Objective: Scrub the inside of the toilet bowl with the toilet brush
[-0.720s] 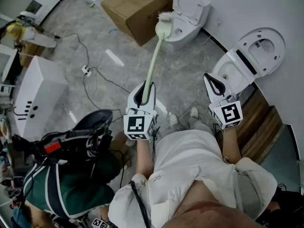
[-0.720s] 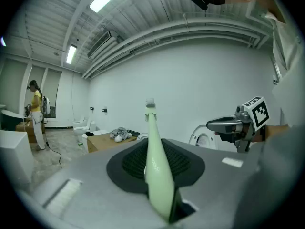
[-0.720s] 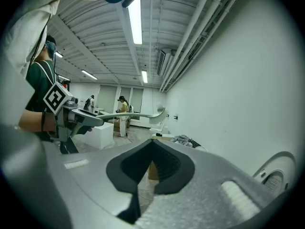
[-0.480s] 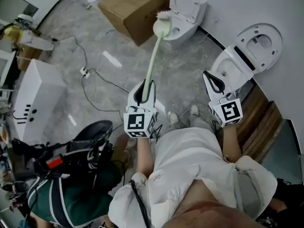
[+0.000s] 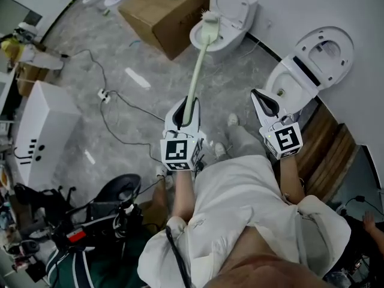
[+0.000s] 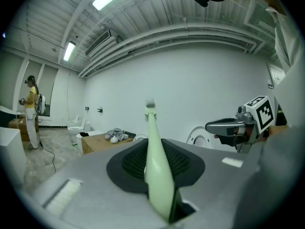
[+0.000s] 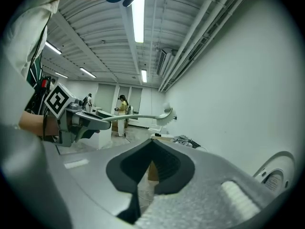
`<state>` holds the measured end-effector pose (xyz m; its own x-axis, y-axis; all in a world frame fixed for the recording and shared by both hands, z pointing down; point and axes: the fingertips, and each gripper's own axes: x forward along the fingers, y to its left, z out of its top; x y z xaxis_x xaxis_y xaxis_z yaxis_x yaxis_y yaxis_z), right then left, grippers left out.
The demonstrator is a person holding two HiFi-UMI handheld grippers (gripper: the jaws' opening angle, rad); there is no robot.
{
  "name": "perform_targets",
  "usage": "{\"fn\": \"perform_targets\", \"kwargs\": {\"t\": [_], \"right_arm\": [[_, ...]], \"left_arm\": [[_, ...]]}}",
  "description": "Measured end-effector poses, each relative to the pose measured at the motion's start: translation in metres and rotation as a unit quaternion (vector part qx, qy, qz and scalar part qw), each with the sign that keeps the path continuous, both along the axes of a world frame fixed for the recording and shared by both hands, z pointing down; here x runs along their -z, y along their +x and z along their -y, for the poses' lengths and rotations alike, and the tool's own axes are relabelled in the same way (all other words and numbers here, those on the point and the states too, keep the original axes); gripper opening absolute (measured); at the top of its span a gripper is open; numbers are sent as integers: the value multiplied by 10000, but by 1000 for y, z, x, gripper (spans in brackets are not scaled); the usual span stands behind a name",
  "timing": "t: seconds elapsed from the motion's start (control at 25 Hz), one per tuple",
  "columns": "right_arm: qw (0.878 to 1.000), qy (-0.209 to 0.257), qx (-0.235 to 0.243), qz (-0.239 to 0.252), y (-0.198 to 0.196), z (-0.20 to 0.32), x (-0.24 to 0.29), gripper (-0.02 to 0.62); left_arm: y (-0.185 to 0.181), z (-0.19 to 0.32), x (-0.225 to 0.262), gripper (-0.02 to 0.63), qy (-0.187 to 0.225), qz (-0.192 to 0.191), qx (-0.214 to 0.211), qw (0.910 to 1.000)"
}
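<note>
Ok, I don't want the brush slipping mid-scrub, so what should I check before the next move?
1. Grip: left gripper shut on the toilet brush handle: ok.
2. Seat: lid of the far toilet is up: ok.
3. Position: brush head shows over the bowl rim, depth unclear: cannot tell.
4. Other hand: right gripper shut, empty, apart from the brush: ok.
5. Swing room: cardboard box sits right beside that toilet: cannot tell.

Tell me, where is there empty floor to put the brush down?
Bare floor lies between the far toilet and the near toilet, ahead of the shoes. Left is crowded: power strip, white cabinet.
</note>
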<state>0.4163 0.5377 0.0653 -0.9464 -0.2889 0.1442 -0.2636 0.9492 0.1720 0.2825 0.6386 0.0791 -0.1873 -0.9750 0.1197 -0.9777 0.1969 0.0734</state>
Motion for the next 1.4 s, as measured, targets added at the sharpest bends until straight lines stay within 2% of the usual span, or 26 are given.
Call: {"fn": "perform_targets", "kwargs": {"t": [0.24, 0.48, 0.8, 1.08, 1.4], "right_arm": [[9999, -24, 118, 23, -25, 20, -3, 3], [9997, -147, 217, -17, -65, 55, -9, 3], [9993, -265, 225, -109, -110, 147, -13, 3], [9989, -339, 327, -55, -144, 228, -5, 3], [9977, -472, 496, -11, -174, 290, -7, 3]], "left_arm": [[-21, 18, 0, 100, 37, -66, 86, 9999], [-60, 54, -4, 100, -152, -73, 180, 9997], [-104, 142, -3, 100, -199, -224, 103, 9995], [-131, 217, 11, 100, -201, -157, 153, 9996], [-150, 273, 11, 100, -278, -179, 236, 9992]]}}
